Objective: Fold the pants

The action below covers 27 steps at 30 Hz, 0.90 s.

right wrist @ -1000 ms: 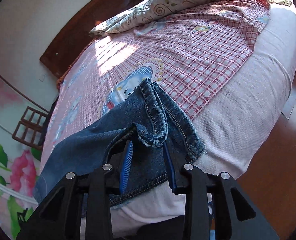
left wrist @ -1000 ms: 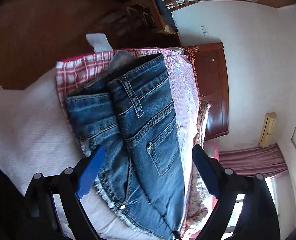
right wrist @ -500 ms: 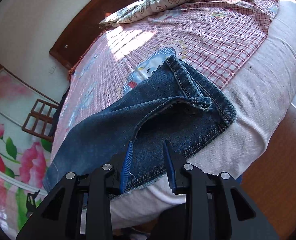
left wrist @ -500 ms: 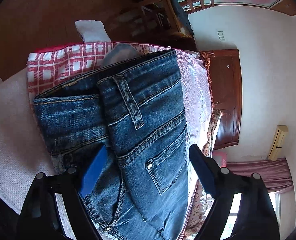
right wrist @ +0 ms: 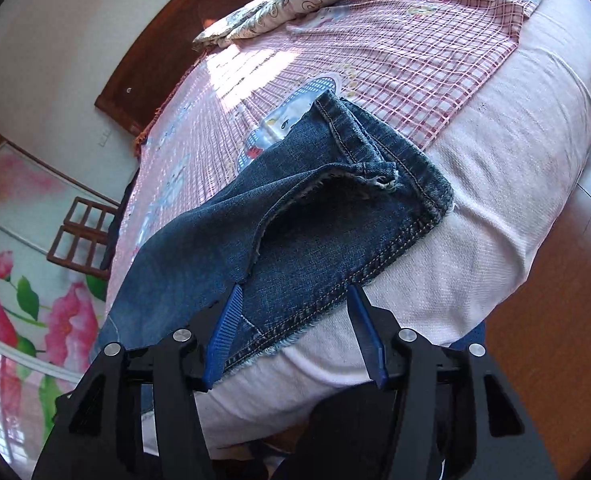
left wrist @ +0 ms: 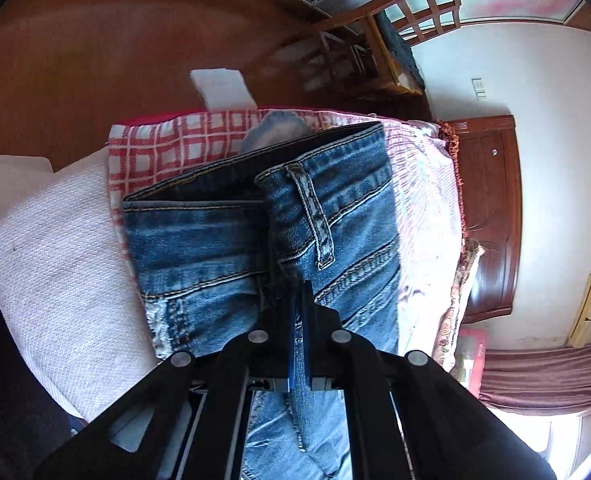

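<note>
- Jeans (left wrist: 223, 240) lie on the bed, partly on the red-and-white checked sheet (left wrist: 163, 148) and partly on the pale textured mattress cover (left wrist: 55, 264) beside it.
- Left gripper (left wrist: 298, 296) has its jaws pressed together, with only a sliver between the blue pads (left wrist: 295, 344); they pinch a raised fold of denim just below the belt loop (left wrist: 315, 224) at the waistband.
- Waistband runs across the far side of that fold, its dark inner face turned up toward the checked sheet.
- Frayed pale denim shows at the jeans' edge nearest the mattress cover, just left of the clenched jaws.
- Right gripper (right wrist: 295, 304) has its jaws spread wide and holds nothing; the stitched, frayed edge of the jeans (right wrist: 315, 240) lies between the two blue fingers (right wrist: 225, 334).
- Whether the left-hand finger touches the denim cannot be told; the other sits over the mattress cover (right wrist: 475, 240), clear of the cloth.
- Hem end (right wrist: 375, 160) of the leg lies flat, its far corner reaching onto the checked sheet (right wrist: 395, 60).
- Floral quilt (right wrist: 295, 4) is bunched at the far end of the bed, well apart from the jeans.
</note>
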Tool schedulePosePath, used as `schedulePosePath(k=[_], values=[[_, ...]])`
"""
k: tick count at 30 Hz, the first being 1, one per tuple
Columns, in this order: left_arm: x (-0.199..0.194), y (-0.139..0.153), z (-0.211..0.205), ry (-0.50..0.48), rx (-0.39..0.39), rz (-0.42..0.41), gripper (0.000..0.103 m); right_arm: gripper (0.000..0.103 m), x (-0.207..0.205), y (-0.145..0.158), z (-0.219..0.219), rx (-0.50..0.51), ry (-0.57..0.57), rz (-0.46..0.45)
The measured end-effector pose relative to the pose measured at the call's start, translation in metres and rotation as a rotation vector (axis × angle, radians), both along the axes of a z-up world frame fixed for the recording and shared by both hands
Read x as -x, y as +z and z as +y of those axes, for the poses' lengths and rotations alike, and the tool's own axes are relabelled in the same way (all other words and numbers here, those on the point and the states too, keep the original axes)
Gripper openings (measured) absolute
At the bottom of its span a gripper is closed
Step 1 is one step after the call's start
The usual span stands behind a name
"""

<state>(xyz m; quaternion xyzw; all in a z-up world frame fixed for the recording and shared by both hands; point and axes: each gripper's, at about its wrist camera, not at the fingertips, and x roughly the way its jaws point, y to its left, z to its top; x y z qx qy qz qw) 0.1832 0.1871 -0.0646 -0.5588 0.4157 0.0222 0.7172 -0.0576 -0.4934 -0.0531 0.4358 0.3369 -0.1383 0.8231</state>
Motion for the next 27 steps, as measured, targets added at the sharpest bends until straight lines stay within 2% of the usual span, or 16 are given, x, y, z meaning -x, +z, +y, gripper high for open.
schedulePosePath(k=[3, 7, 9, 12, 15, 19, 20, 21, 22, 23, 25, 26, 27], values=[[0.003, 0.009, 0.006, 0.016, 0.057, -0.033, 0.002, 0.054, 0.007, -0.003, -0.008, -0.047, -0.023, -0.022], [0.008, 0.023, 0.003, -0.005, 0.047, -0.079, 0.002, 0.054, 0.019, -0.010, -0.028, -0.206, -0.103, -0.124], [0.010, 0.025, 0.004, -0.008, 0.059, -0.081, 0.002, 0.054, 0.021, -0.009, -0.037, -0.251, -0.131, -0.161], [0.016, 0.026, 0.006, -0.011, 0.065, -0.089, 0.002, 0.054, 0.016, -0.014, -0.049, -0.342, -0.165, -0.197], [0.016, 0.034, 0.003, -0.026, 0.051, -0.102, 0.002, 0.064, 0.006, -0.025, -0.055, -0.461, -0.206, -0.240], [0.013, 0.039, 0.003, -0.041, 0.024, -0.115, 0.002, 0.064, -0.021, -0.037, -0.058, -0.533, -0.229, -0.219], [0.013, 0.038, 0.005, -0.042, 0.022, -0.116, 0.002, 0.055, -0.029, -0.039, -0.059, -0.523, -0.236, -0.203], [0.012, 0.037, 0.006, -0.040, 0.024, -0.114, 0.002, 0.019, -0.036, -0.041, -0.059, -0.515, -0.242, -0.190], [0.013, 0.036, 0.007, -0.036, 0.034, -0.113, 0.002, 0.004, -0.045, -0.040, -0.059, -0.514, -0.229, -0.179], [0.013, 0.036, 0.008, -0.035, 0.038, -0.114, 0.002, 0.004, -0.052, -0.031, -0.058, -0.471, -0.208, -0.180], [0.015, 0.039, 0.010, -0.036, 0.044, -0.139, 0.002, 0.002, -0.067, 0.010, -0.052, -0.293, -0.095, -0.228], [0.018, 0.041, 0.010, -0.042, 0.040, -0.151, 0.002, 0.002, -0.069, 0.034, -0.047, -0.220, -0.039, -0.285], [0.021, 0.044, 0.011, -0.046, 0.035, -0.163, 0.002, 0.002, -0.067, 0.052, -0.043, -0.193, -0.001, -0.348]])
